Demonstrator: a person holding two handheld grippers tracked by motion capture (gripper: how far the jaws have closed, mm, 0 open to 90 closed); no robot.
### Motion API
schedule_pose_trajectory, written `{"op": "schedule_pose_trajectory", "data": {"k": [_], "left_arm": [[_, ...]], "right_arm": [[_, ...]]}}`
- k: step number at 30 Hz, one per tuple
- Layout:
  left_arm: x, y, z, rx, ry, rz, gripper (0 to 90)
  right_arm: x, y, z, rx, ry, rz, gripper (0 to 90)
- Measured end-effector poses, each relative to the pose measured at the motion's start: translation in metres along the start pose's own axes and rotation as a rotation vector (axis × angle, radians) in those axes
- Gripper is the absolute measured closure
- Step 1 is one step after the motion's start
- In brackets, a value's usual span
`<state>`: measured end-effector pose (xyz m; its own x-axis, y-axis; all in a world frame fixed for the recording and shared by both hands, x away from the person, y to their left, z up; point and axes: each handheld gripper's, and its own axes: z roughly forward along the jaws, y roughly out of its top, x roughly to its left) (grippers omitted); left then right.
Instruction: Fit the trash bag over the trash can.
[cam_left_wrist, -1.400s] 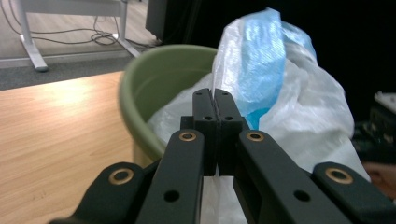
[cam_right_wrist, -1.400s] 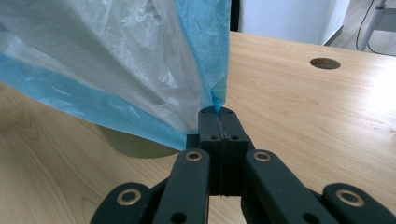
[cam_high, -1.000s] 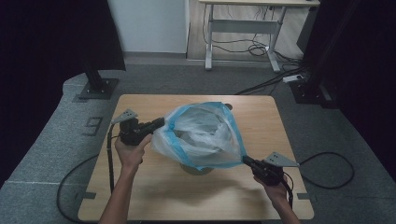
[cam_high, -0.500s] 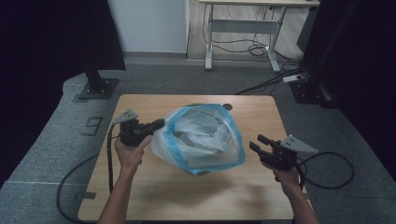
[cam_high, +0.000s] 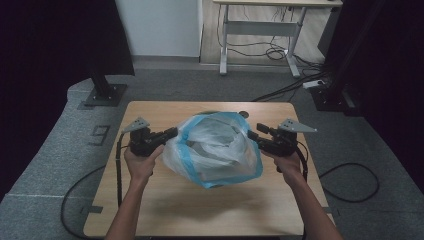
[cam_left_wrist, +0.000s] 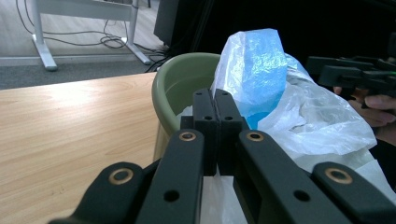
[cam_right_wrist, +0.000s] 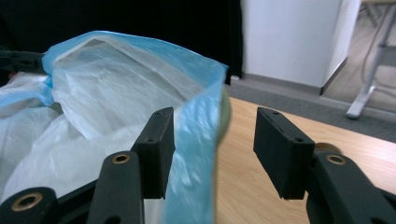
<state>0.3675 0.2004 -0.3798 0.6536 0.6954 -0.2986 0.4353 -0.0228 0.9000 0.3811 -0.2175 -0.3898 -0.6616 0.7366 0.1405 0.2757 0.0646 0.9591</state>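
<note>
A clear plastic bag (cam_high: 215, 150) with a blue rim lies bunched over a green bin (cam_left_wrist: 180, 84) in the middle of the wooden table (cam_high: 150, 200). My left gripper (cam_high: 172, 132) is at the bag's left side, jaws shut (cam_left_wrist: 215, 100) on the edge of the bag (cam_left_wrist: 261, 70). My right gripper (cam_high: 251, 135) is at the bag's right side. Its jaws have just been opening and now stand apart (cam_right_wrist: 214, 140). The blue rim of the bag (cam_right_wrist: 107, 93) hangs between them, lying against the left pad with clear room to the right one.
Both cables trail off the table's sides to the grey floor. Black stands (cam_high: 102, 90) rise at the far left and far right. A white desk frame (cam_high: 260, 30) with loose cables stands behind the table.
My right gripper has let go of the bag's lower right part, opened, and moved up and farther away to the bag's right rim. The left gripper stays put.
</note>
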Motion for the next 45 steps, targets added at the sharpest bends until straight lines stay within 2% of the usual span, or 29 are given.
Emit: {"op": "schedule_pose_trajectory", "data": {"k": [5, 6, 9, 13, 14, 16, 17, 21, 35, 38, 45], "left_arm": [[-0.001, 0.001, 0.001, -0.002, -0.004, 0.003, 89.9], [-0.001, 0.001, 0.000, -0.003, -0.005, 0.003, 89.9], [0.000, 0.001, -0.002, -0.007, -0.010, 0.003, 89.9], [0.000, 0.002, -0.005, -0.016, -0.016, -0.001, 89.9], [0.000, 0.002, -0.006, -0.017, -0.017, -0.002, 89.9], [0.000, 0.002, -0.007, -0.021, -0.017, -0.003, 89.9], [0.000, 0.002, -0.007, -0.022, -0.017, -0.003, 89.9], [0.000, 0.002, -0.007, -0.022, -0.018, -0.001, 89.9], [0.002, 0.002, -0.007, -0.020, -0.011, -0.001, 89.9], [0.004, 0.002, -0.005, -0.016, -0.001, -0.003, 89.9], [0.014, 0.003, 0.001, -0.007, 0.020, -0.011, 89.9]], "right_arm": [[0.005, 0.005, 0.012, 0.027, 0.014, 0.010, 46.7], [0.006, 0.005, 0.015, 0.041, 0.003, 0.004, 48.1], [0.010, 0.003, 0.018, 0.052, -0.032, -0.025, 57.1], [0.012, 0.002, 0.019, 0.063, -0.034, -0.038, 68.1], [0.012, 0.001, 0.018, 0.068, -0.040, -0.039, 73.6], [0.012, 0.001, 0.017, 0.071, -0.044, -0.036, 75.4], [0.011, 0.001, 0.016, 0.073, -0.053, -0.032, 80.0], [0.009, 0.001, 0.014, 0.071, -0.055, -0.030, 87.1], [0.006, 0.001, 0.008, 0.047, -0.075, -0.032, 88.5], [0.003, 0.003, 0.008, 0.036, -0.110, -0.050, 88.6], [-0.005, 0.003, 0.016, 0.017, -0.153, -0.043, 88.6]]}}
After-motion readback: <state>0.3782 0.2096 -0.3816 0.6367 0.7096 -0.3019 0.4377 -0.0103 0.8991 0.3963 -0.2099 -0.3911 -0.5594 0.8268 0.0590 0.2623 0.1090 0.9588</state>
